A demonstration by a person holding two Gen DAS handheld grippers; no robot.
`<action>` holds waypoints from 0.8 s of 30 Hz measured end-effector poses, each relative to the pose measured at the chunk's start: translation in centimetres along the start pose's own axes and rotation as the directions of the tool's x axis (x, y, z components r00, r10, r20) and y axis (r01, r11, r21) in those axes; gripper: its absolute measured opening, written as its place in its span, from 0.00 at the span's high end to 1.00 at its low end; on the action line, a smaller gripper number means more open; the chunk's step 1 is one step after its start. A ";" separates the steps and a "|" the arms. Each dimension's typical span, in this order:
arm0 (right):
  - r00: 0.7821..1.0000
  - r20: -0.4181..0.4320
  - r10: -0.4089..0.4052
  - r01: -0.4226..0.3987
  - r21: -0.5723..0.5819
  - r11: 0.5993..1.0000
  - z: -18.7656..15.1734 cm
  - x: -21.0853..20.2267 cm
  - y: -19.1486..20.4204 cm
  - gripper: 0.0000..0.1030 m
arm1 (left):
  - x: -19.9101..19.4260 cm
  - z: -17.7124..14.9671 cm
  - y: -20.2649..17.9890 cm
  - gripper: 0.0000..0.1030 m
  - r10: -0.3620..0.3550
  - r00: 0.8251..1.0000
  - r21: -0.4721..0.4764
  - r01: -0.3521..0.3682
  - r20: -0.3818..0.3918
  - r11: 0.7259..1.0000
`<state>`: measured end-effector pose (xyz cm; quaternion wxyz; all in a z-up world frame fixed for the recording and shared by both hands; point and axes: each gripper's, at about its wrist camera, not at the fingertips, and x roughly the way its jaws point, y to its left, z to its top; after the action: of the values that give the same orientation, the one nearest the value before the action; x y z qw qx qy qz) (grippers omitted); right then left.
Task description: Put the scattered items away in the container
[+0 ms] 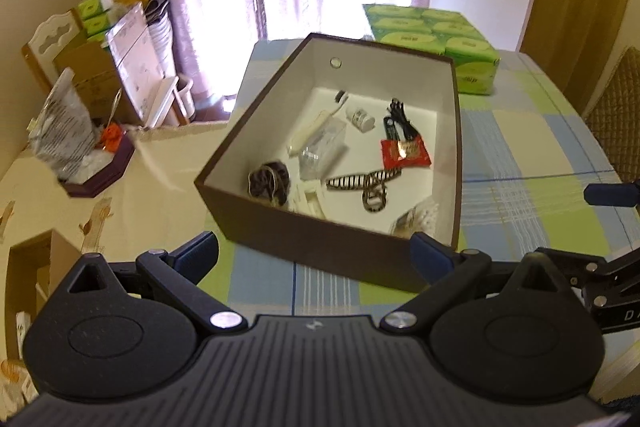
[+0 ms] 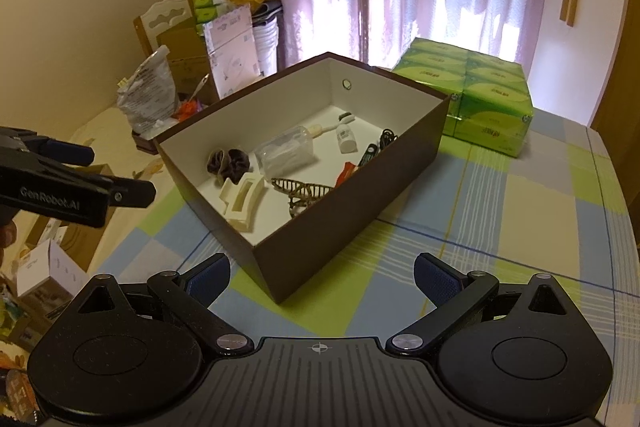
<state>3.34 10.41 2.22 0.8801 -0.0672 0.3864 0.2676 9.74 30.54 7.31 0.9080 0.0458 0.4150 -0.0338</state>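
Seen from the left wrist, the left gripper (image 1: pixel 314 251) hangs with its fingers (image 1: pixel 198 253) wide apart and empty just short of the near wall of the brown box (image 1: pixel 320 247), which sits on the checked desk (image 1: pixel 520 155) and already holds the gathered items: a dark scrunchie (image 1: pixel 267 179), a striped clip (image 1: pixel 370 187), a red packet (image 1: pixel 405 151), a small bottle (image 1: pixel 360 118), a clear case (image 1: pixel 322 147) and a black cord (image 1: pixel 400 117). One blue fingertip of the right gripper (image 1: pixel 610 194) pokes in at the right edge, over the cloth. A green tissue pack (image 1: pixel 440 39) stands behind the box, touching or nearly touching its far corner. From the right wrist, the right gripper (image 2: pixel 322 277) is likewise spread and carrying nothing, facing the box's near corner, with a cream claw clip (image 2: pixel 242 201) and a toothbrush (image 2: pixel 332 123) visible inside. The left gripper (image 2: pixel 60 171) juts in from the left, level with the box's left wall and apart from it. No stray item shows on the cloth in either view, so the tidying looks all but finished. The risks appear small: either set of fingers pushed forward would likely strike the light box and slide it along the cloth, or tip it; the two grippers, hovering near each other over the same corner, could knock together; and anything still lying outside both views could be missed altogether.
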 end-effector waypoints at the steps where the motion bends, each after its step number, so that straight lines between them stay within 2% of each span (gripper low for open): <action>1: 1.000 -0.003 0.006 -0.006 0.000 1.000 -0.2 -0.1 -0.1 0.00 | -0.2 -0.2 -0.3 0.03 0.005 1.000 -0.003 -0.005 -0.003 1.000; 24: 0.997 -0.018 0.079 -0.080 -0.038 0.996 -2.8 -3.4 -3.4 0.00 | -3.7 -3.2 -6.9 0.03 0.091 0.996 -0.067 -0.092 -0.022 0.993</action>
<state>1.42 5.18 2.43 0.8640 -0.0712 0.3907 0.3094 4.26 24.11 7.67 0.9056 0.0343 0.4221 0.0224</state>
